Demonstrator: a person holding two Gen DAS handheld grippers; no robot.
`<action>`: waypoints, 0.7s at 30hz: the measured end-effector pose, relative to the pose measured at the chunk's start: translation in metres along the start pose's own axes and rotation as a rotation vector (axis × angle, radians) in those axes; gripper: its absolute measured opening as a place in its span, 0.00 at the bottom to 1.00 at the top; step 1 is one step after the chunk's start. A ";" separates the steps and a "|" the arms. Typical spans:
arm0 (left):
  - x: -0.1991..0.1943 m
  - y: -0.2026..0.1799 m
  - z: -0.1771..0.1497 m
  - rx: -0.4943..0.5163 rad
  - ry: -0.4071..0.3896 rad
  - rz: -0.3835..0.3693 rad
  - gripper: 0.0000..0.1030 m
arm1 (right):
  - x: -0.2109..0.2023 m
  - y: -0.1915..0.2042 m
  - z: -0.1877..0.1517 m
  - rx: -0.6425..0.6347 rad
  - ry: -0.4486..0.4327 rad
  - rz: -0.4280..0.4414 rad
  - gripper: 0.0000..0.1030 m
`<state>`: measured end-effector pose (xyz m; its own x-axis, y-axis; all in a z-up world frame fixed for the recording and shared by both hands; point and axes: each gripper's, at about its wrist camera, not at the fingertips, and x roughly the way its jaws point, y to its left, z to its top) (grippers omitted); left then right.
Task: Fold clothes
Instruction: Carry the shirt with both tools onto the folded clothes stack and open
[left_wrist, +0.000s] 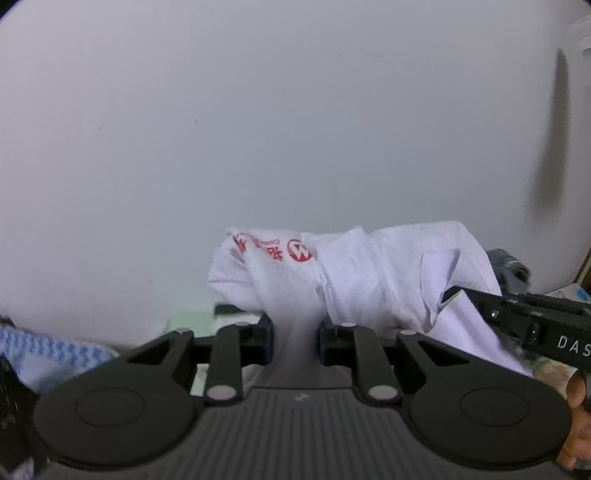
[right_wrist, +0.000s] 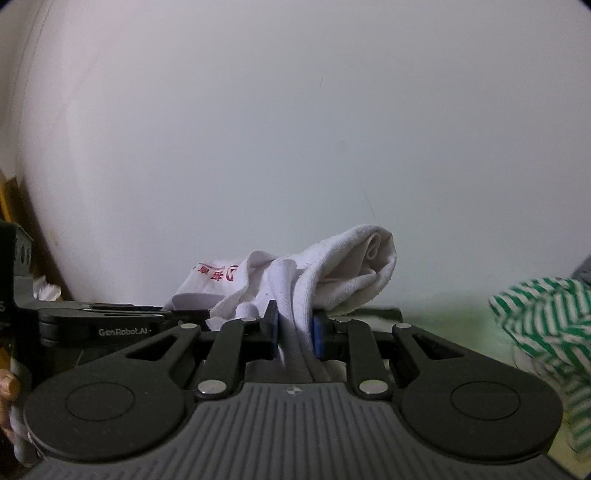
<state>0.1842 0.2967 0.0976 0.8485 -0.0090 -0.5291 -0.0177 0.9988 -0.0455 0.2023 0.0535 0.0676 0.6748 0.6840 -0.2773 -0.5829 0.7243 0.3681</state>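
Left gripper: I see its two black fingers pressed onto a bunched fold of the white garment, the cloth squeezed into the narrow gap between the pads.
Right gripper: I see its blue-faced pads clamped on another fold of the same white garment; the fabric runs down between the fingers toward the camera.
White garment, position: I read it as lifted and bunched between the two tools, in front of a plain pale wall. In the left wrist view it spreads from the pinch point up and to the right; in the right wrist view it rises above the pads in a rolled lump.
Red print: I can make out red characters and a round red logo on the upper left part of the cloth; the text is too small for me to read. The same print shows in the right wrist view.
Opposite tool: In the left wrist view the right gripper's tip meets the cloth's right edge.
Green-striped garment: It lies at the right edge of the right wrist view, apart from the white one.
Blue-checked cloth: It sits low at the left edge of the left wrist view.
Hand: A part of it shows at the lower right, behind the tool body.
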 end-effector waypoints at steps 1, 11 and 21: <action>0.007 0.003 0.001 0.004 0.004 0.005 0.16 | 0.009 -0.003 0.000 0.020 -0.004 -0.006 0.18; 0.076 0.028 -0.017 -0.011 0.080 0.069 0.20 | 0.071 -0.019 -0.022 0.058 0.026 -0.079 0.18; 0.105 0.054 -0.028 -0.048 0.095 0.103 0.66 | 0.087 -0.025 -0.054 -0.033 0.129 -0.215 0.30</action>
<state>0.2575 0.3484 0.0154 0.7869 0.0863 -0.6110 -0.1292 0.9913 -0.0263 0.2512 0.0991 -0.0133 0.7231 0.5173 -0.4577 -0.4480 0.8556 0.2594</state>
